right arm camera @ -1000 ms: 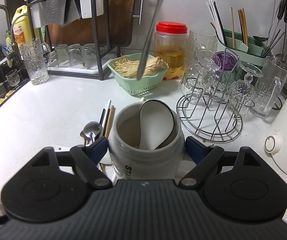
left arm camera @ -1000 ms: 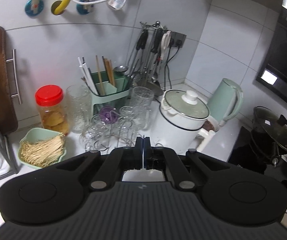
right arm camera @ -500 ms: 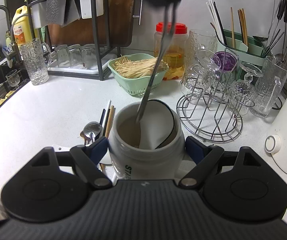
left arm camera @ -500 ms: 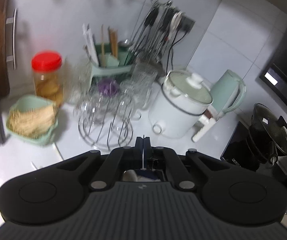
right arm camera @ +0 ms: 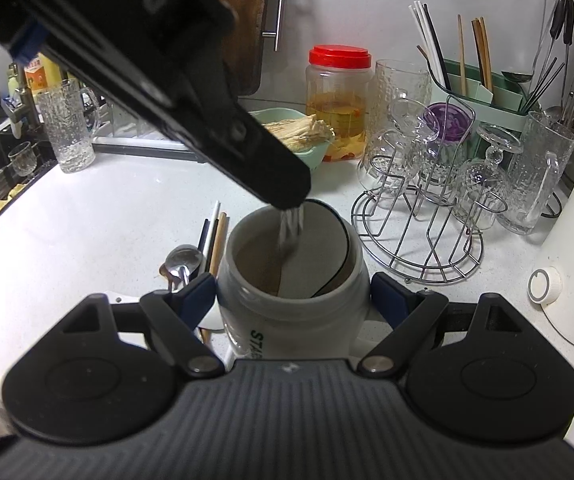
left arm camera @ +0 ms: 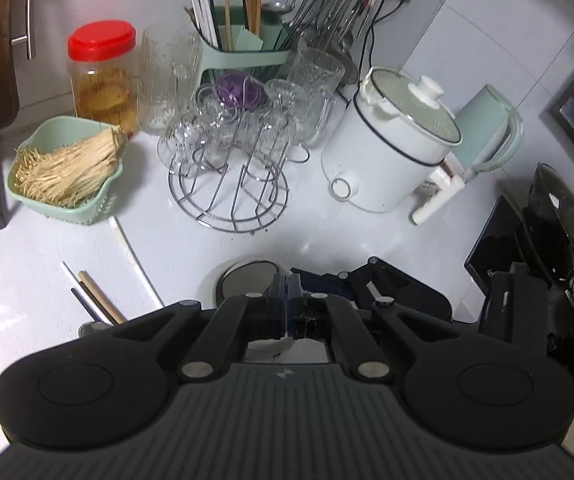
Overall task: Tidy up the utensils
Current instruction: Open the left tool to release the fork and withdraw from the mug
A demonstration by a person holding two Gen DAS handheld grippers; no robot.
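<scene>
Now the left gripper [right arm camera: 287, 196], jaws pinching a metal utensil [right arm camera: 290, 228], lowers it into the white ceramic mug [right arm camera: 291, 276] clamped by the right gripper [right arm camera: 291, 300]; a steel spoon [right arm camera: 183, 260] and chopsticks [right arm camera: 216, 236] remain on the bench [right arm camera: 107, 208].

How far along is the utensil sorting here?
Midway. Done: a white spoon already sits in the mug. In hand: the right hand-held gripper clamps the mug while the left hand-held gripper lowers a metal utensil into it. Left: a steel spoon and chopsticks lie on the counter.

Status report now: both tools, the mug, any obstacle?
Left tool shut on a metal utensil, tip inside the mug. Right tool shut on the mug. White spoon already inside; no obstacle.
</scene>
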